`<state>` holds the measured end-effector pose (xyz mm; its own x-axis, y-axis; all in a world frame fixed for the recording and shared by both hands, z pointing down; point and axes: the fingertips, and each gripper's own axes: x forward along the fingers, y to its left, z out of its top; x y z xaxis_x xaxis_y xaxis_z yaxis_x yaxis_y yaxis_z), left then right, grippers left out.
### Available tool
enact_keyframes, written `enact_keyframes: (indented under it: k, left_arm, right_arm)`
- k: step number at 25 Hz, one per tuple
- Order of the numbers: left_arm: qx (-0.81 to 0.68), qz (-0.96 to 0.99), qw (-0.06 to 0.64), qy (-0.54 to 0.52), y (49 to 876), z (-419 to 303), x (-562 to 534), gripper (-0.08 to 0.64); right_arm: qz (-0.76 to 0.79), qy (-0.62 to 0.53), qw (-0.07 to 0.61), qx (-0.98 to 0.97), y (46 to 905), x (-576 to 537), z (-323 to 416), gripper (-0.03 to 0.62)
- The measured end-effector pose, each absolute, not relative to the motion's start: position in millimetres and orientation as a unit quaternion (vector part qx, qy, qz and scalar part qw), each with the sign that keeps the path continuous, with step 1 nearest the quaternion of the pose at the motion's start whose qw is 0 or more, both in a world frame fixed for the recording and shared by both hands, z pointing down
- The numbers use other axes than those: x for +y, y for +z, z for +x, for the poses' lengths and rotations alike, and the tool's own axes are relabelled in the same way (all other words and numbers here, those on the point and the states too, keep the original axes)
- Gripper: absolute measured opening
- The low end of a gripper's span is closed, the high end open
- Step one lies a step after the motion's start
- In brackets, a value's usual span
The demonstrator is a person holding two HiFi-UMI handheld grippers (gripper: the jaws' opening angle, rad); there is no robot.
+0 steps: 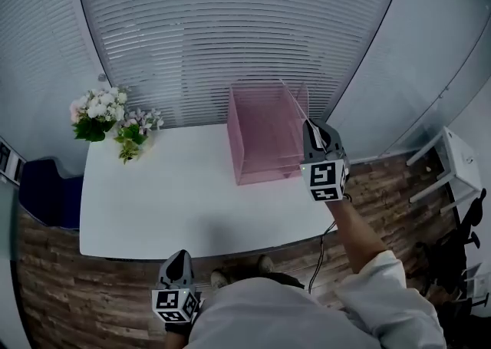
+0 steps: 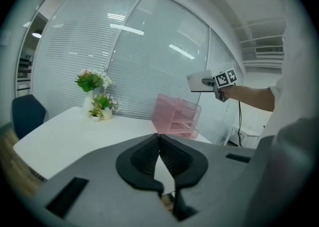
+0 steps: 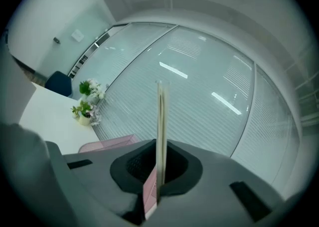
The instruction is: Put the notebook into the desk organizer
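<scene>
The pink transparent desk organizer (image 1: pixel 265 144) stands on the white table (image 1: pixel 176 194) at its far right; it also shows in the left gripper view (image 2: pixel 175 117) and as a pink edge in the right gripper view (image 3: pixel 107 143). My right gripper (image 1: pixel 313 131) hovers just right of the organizer, shut on the thin grey notebook (image 1: pixel 295 102), which sticks out over the organizer's top. The right gripper view has the notebook (image 3: pixel 160 121) edge-on and upright between the pads. The left gripper view shows it as a flat grey slab (image 2: pixel 200 81). My left gripper (image 1: pixel 178 263) hangs at the table's near edge, shut and empty (image 2: pixel 159 153).
Two small pots of flowers (image 1: pixel 115 121) stand at the table's far left corner. A dark blue chair (image 1: pixel 46 190) sits left of the table. A white stool (image 1: pixel 453 163) stands on the wooden floor at the right. Blinds cover the wall behind.
</scene>
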<state>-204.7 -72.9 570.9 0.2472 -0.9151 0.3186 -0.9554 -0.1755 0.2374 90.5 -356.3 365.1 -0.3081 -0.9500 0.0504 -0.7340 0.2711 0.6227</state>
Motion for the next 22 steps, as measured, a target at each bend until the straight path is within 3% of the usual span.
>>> enact_keyframes:
  k: [13,22]
  left_arm:
    - [-0.68,0.698,0.223,0.032,582.1,-215.3,-66.9,0.009]
    - [-0.697,0.676,0.238,0.024,591.5,-218.1,-66.1,0.009]
  right_arm:
    - [0.396,-0.342,0.451,-0.723,469.9,-494.2,37.2,0.018]
    - [0.305,-0.381,0.536,-0.689,522.8,-513.7,16.5,0.018]
